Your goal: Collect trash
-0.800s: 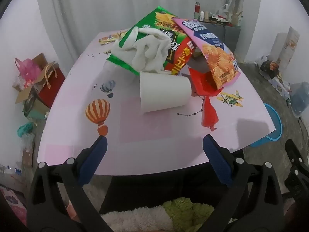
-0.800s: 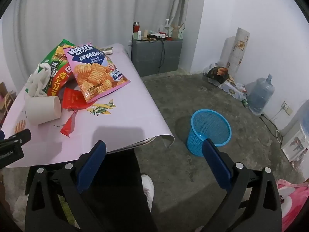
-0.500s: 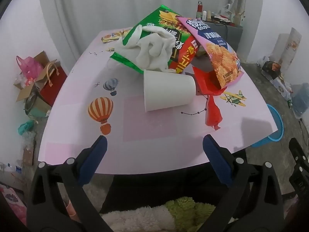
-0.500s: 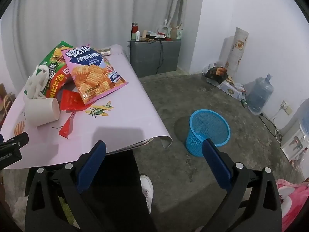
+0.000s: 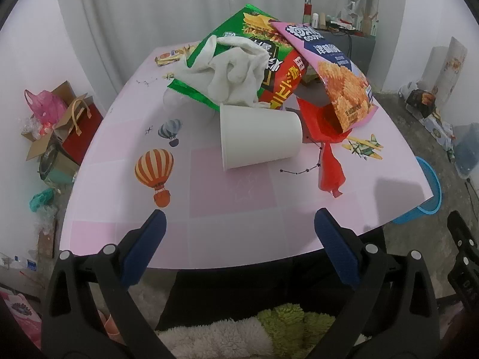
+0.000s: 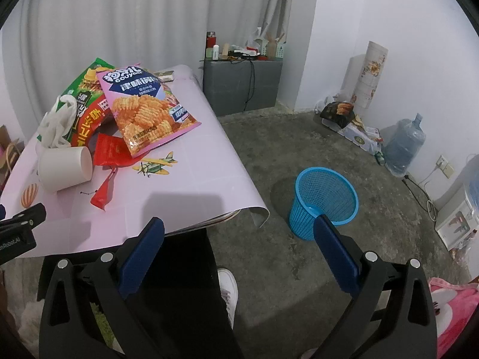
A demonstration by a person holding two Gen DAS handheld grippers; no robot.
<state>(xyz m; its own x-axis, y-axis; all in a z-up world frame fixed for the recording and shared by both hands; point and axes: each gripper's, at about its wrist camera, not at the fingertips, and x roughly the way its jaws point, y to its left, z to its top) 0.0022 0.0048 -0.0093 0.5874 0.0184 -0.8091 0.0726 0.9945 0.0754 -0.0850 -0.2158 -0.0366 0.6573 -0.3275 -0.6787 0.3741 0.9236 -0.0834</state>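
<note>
A pile of trash lies on the pink table (image 5: 239, 215): a white paper cup (image 5: 259, 136) on its side, crumpled white tissue (image 5: 236, 70), a green and red snack bag (image 5: 269, 51), a pink chip bag (image 5: 335, 71) and a red wrapper (image 5: 327, 149). My left gripper (image 5: 239, 239) is open and empty at the table's near edge, short of the cup. My right gripper (image 6: 238, 242) is open and empty, off the table's right corner. The blue mesh bin (image 6: 324, 199) stands on the floor to the right; the cup (image 6: 64, 169) and chip bag (image 6: 143, 110) also show there.
A small yellow wrapper (image 5: 169, 56) lies at the table's far left. Bags and boxes (image 5: 60, 125) crowd the floor on the left. A grey cabinet (image 6: 242, 83), a water jug (image 6: 402, 143) and clutter line the right wall. The table (image 6: 191, 161) has an overhanging cloth corner.
The left gripper has moved slightly closer to the table and the trash pile looms larger. The right view has shifted a little; both grippers stay open.
</note>
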